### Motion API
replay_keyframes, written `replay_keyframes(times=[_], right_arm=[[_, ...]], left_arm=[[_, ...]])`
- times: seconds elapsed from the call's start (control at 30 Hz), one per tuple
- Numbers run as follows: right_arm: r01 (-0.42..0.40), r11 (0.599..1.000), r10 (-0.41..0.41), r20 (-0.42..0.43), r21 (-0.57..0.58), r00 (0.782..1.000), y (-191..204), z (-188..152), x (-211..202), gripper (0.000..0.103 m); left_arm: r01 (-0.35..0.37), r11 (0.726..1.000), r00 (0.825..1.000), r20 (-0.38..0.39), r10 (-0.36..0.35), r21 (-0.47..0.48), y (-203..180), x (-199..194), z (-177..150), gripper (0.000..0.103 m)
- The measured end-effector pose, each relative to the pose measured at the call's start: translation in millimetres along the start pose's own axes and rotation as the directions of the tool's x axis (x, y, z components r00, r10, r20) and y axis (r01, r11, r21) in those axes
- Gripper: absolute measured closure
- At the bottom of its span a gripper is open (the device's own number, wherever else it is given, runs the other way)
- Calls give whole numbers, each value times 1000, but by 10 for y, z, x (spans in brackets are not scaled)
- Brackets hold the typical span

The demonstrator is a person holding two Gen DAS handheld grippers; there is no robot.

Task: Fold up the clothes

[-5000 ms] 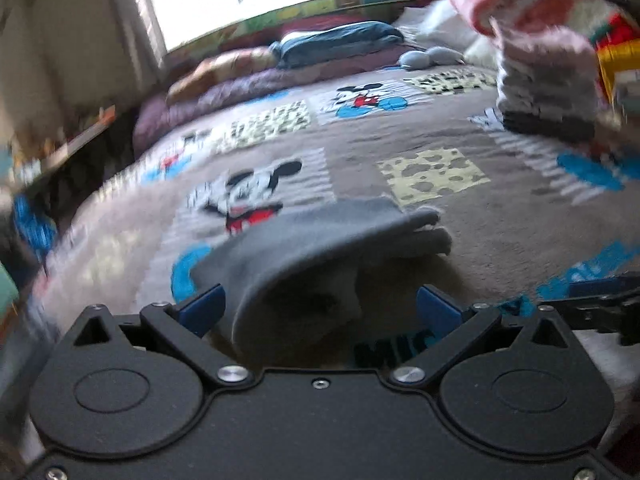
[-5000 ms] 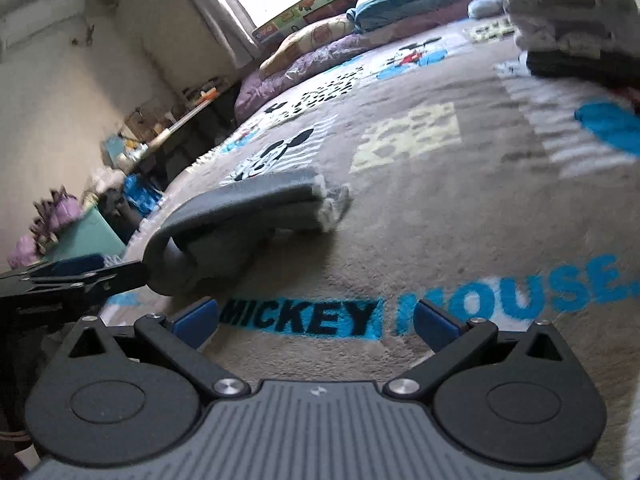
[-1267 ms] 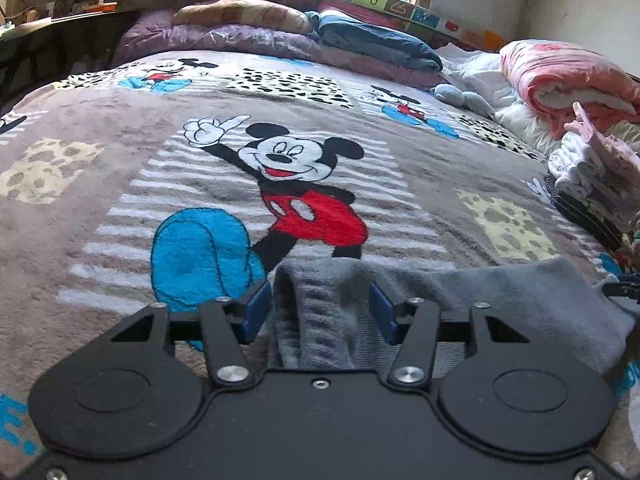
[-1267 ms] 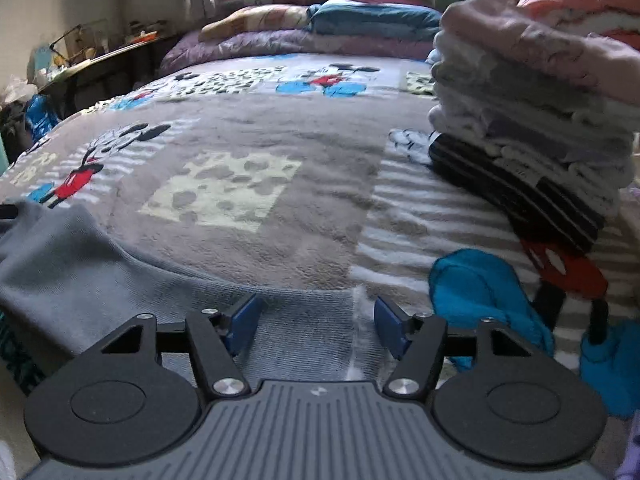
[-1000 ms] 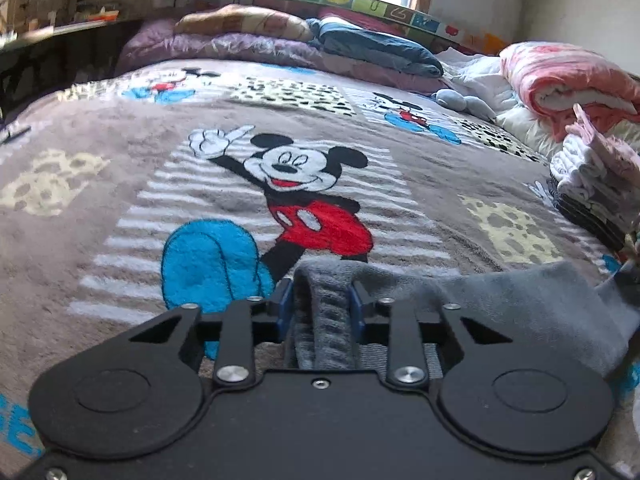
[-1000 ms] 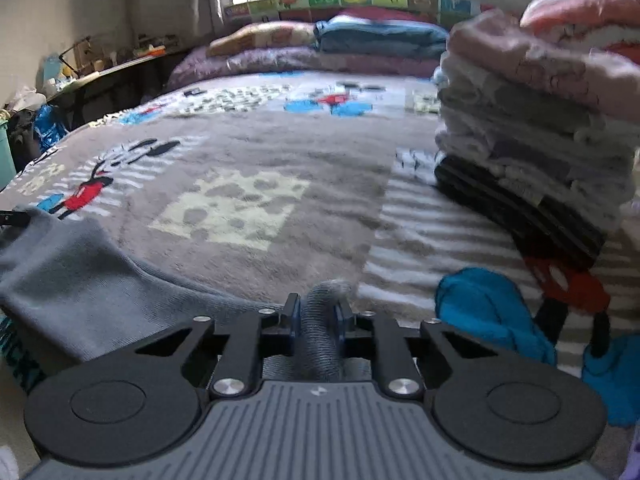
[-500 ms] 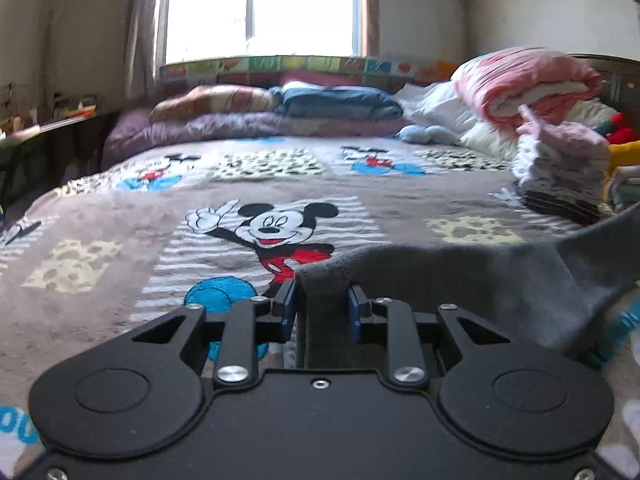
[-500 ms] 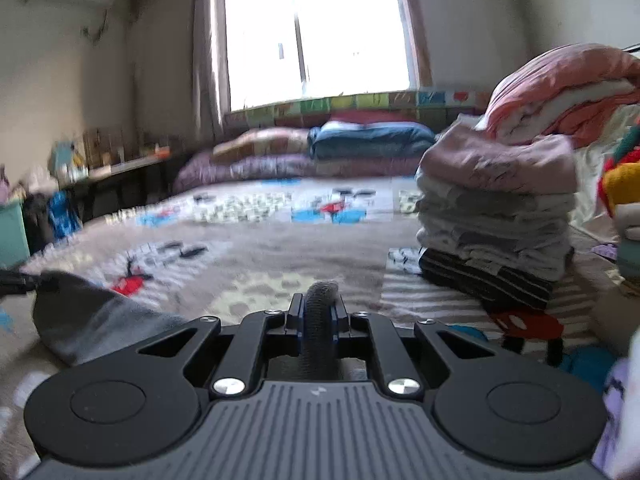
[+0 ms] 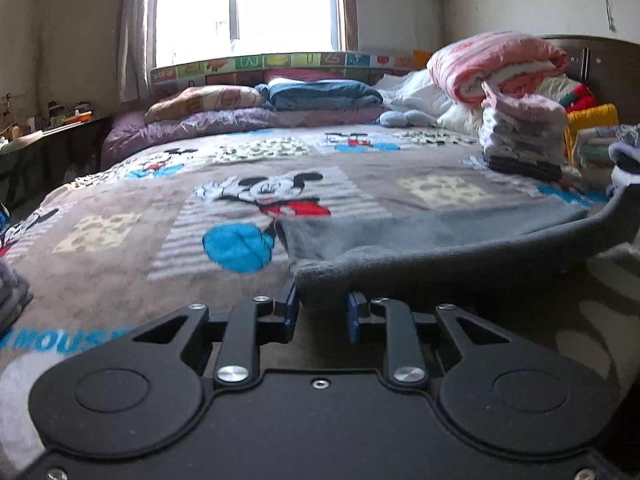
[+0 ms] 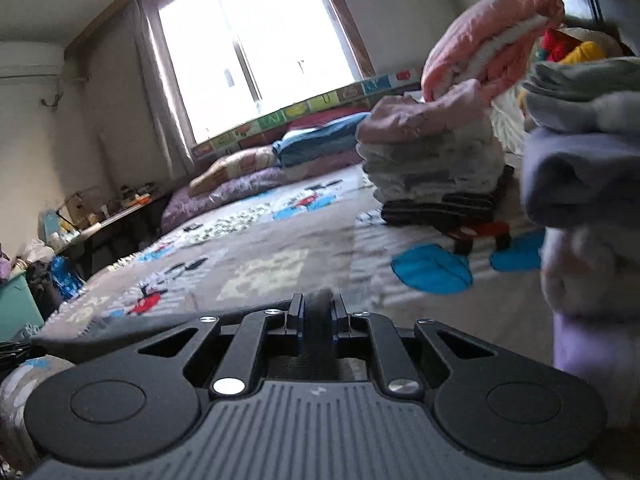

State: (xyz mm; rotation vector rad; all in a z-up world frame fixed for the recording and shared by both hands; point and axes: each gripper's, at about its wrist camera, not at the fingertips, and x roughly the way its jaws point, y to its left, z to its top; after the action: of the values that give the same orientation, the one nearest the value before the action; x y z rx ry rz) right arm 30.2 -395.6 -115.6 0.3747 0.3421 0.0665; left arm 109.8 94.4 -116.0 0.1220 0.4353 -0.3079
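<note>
The left gripper (image 9: 319,312) pinches one corner of the grey garment (image 9: 440,248), which stretches right, raised over the blanket (image 9: 120,264), to the right gripper (image 10: 317,312), clamped on a bunched fold. The garment's underside is hidden; the right view is blurred.

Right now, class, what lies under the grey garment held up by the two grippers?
Under the grey garment lies the Mickey Mouse blanket. The cloth hides the part directly beneath it, so anything there cannot be seen.
</note>
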Motion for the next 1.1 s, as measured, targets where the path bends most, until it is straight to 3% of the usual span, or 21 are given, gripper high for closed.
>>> replay_keyframes(times=[0.13,0.27,0.33,0.4,0.43,0.47,0.5,0.6,0.67,0.73,0.83,0.9,0.93,0.97,1.0,1.03,1.07,1.1], right_arm=[[-7,1000,9,-68,29,998,-8,-58,-121,77],[-36,997,45,-129,68,991,-21,-104,-291,46],[-83,985,106,-152,150,983,-89,-105,-402,33],[-127,958,167,-141,257,976,-190,-108,-507,29],[-147,938,194,-125,312,973,-246,-112,-558,26],[-162,918,213,-108,361,971,-298,-115,-602,24],[-144,914,197,-103,379,975,-324,-117,-604,23],[-31,945,89,-165,325,982,-288,-110,-425,23],[31,951,39,-216,308,976,-260,-176,-243,23],[106,960,-37,-257,258,966,-217,-266,-87,23],[148,976,-94,-299,163,950,-149,-406,76,22],[106,984,-59,-298,142,953,-106,-436,77,25],[79,987,-33,-303,142,952,-88,-449,80,41],[63,989,-18,-310,133,951,-64,-467,85,62],[46,991,-4,-318,124,948,-39,-486,89,72],[29,993,10,-325,116,946,-14,-505,93,87],[14,994,23,-323,112,946,4,-510,85,92],[8,991,29,-270,134,962,-10,-446,16,92]], left_arm=[[-10,1000,997,-82,12,24,-8,-13,-141,80],[-79,997,976,-203,82,23,83,-49,-199,80],[-128,991,968,-221,115,-46,219,-103,-177,80],[-152,976,972,-202,119,-157,355,-150,-137,78],[-145,963,977,-187,102,-229,426,-155,-119,71],[-130,940,981,-176,77,-314,495,-139,-122,55],[-113,910,985,-165,50,-400,563,-119,-128,50],[-50,800,989,-142,-44,-598,729,8,-219,49],[-41,750,987,-145,-73,-660,772,106,-266,48],[-26,724,987,-133,-91,-689,786,167,-279,48],[-5,720,986,-125,-114,-694,729,215,-267,48],[-5,748,985,-134,-112,-664,631,237,-240,51],[-2,766,983,-143,-117,-643,566,265,-219,77],[1,785,981,-153,-122,-620,499,297,-197,82],[4,789,984,-140,-114,-614,485,253,-164,83],[7,791,987,-121,-103,-612,483,193,-129,85],[10,792,990,-103,-92,-611,481,132,-95,87],[13,793,993,-84,-81,-609,479,72,-60,87]])
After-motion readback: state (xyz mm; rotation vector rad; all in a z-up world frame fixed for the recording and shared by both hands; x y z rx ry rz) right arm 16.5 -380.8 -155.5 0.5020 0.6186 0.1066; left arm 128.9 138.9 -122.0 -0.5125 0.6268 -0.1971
